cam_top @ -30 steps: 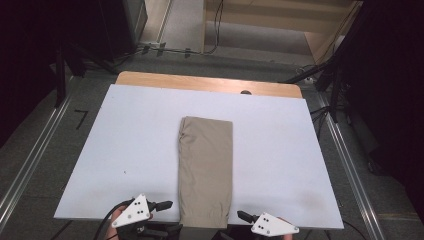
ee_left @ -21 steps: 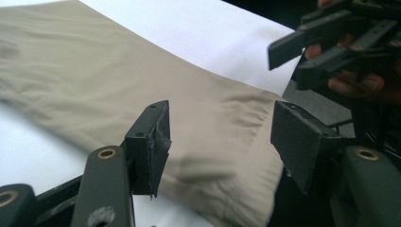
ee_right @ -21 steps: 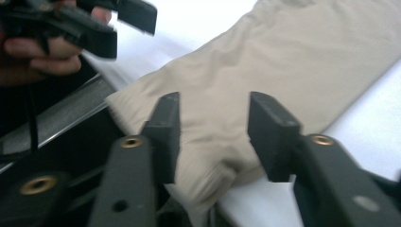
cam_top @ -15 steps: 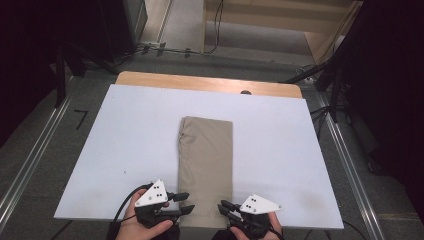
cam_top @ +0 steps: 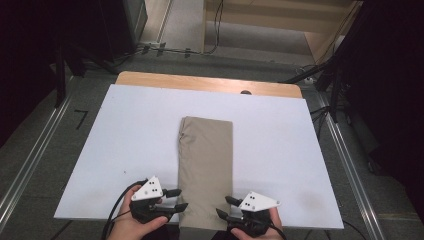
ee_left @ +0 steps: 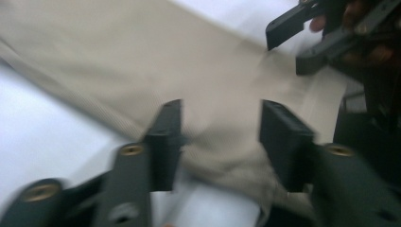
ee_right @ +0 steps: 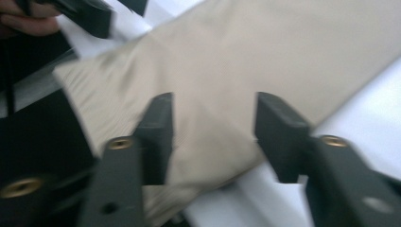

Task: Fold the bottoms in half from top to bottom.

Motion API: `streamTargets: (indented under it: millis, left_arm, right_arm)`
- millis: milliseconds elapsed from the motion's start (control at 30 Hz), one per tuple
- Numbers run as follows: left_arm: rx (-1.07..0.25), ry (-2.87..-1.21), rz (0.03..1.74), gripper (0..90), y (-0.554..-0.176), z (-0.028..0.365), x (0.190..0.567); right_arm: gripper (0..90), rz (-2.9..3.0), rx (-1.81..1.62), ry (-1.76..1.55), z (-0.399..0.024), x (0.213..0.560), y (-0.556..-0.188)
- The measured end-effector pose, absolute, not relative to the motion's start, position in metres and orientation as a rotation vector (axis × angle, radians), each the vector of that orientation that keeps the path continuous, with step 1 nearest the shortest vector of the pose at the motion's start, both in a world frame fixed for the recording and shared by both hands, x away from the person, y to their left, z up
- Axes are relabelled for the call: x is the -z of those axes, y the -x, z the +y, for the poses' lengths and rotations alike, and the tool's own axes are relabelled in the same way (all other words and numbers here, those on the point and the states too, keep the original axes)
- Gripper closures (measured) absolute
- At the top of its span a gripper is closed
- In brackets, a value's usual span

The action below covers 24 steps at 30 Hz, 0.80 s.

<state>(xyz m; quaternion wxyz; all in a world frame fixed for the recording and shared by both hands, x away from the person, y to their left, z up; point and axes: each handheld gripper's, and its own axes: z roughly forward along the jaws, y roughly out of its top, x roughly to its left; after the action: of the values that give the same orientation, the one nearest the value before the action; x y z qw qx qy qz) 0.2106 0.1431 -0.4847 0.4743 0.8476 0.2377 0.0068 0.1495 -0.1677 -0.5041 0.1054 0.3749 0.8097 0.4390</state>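
Left tongs (cam_top: 176, 199) and right tongs (cam_top: 223, 206) at near corners of folded cloth (cam_top: 206, 165) on tabletop (cam_top: 125, 135). Both half open, just reopening, cloth between jaws, not clamped.

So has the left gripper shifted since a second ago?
Yes. The left gripper has moved up the high view and inward, to the near left edge of the folded beige cloth, its jaws just reopening.

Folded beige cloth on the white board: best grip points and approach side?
Take the beige cloth at its two near corners, where the short end hangs off the white board. Come in from each long side, left gripper and right gripper. The overhang probably lets a jaw slip under. Both grippers' jaws have just been opening and stand apart, cloth between them.
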Motion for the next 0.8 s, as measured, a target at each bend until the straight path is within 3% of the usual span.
streamTargets:
  millis: [200, 400, 733, 800]
  left_arm:
    - [-0.019, -2.011, 0.583, 17.7, -0.256, 0.143, 0.467]
    - [-0.006, -1.979, 0.617, 8.1, -0.324, 0.137, 0.463]
    - [-0.035, -2.021, 0.781, 8.6, -0.418, 0.122, 0.478]
    - [-0.036, -2.020, 0.811, 12.1, -0.428, 0.122, 0.481]
  right_arm:
    - [20.9, 2.305, -1.333, -1.135, -0.186, 0.480, -0.194]
    - [0.0, 2.302, -1.340, -1.130, -0.192, 0.470, -0.257]
    - [0.0, 2.317, -1.278, -1.245, -0.198, 0.479, -0.352]
    - [0.0, 2.322, -1.256, -1.263, -0.199, 0.482, -0.365]
